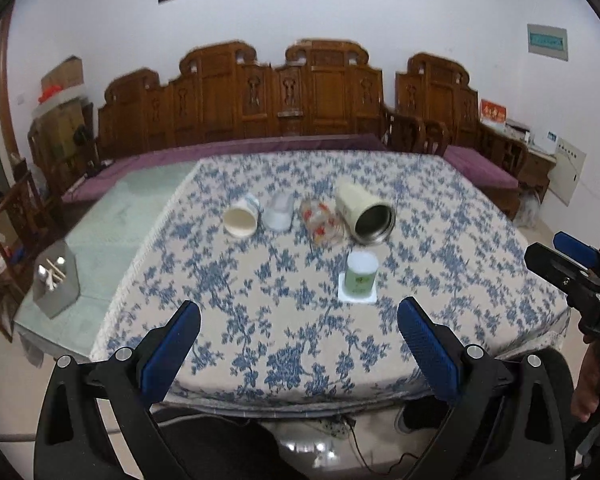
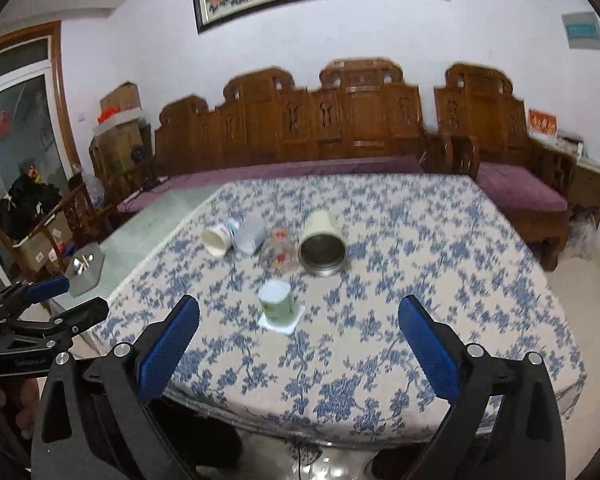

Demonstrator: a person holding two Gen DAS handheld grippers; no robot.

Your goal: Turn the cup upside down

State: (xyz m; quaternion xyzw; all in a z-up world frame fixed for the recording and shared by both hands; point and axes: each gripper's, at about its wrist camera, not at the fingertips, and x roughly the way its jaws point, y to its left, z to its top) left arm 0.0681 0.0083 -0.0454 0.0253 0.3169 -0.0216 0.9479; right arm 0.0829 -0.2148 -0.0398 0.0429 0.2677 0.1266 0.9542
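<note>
The green cup (image 1: 362, 274) is sitting bottom-up on a white coaster (image 1: 357, 294), near the desk's front edge. Both the left gripper (image 1: 299, 334) and the right gripper (image 2: 299, 334) are holding their jaws wide open and empty. The cup is standing ahead between them, nearer the right one.

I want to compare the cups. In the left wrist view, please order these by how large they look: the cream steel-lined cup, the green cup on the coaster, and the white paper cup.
1. Cream steel-lined cup, clearly largest.
2 and 3. Green cup and white paper cup look alike; the green one stands nearer, so I do not rank them.
</note>
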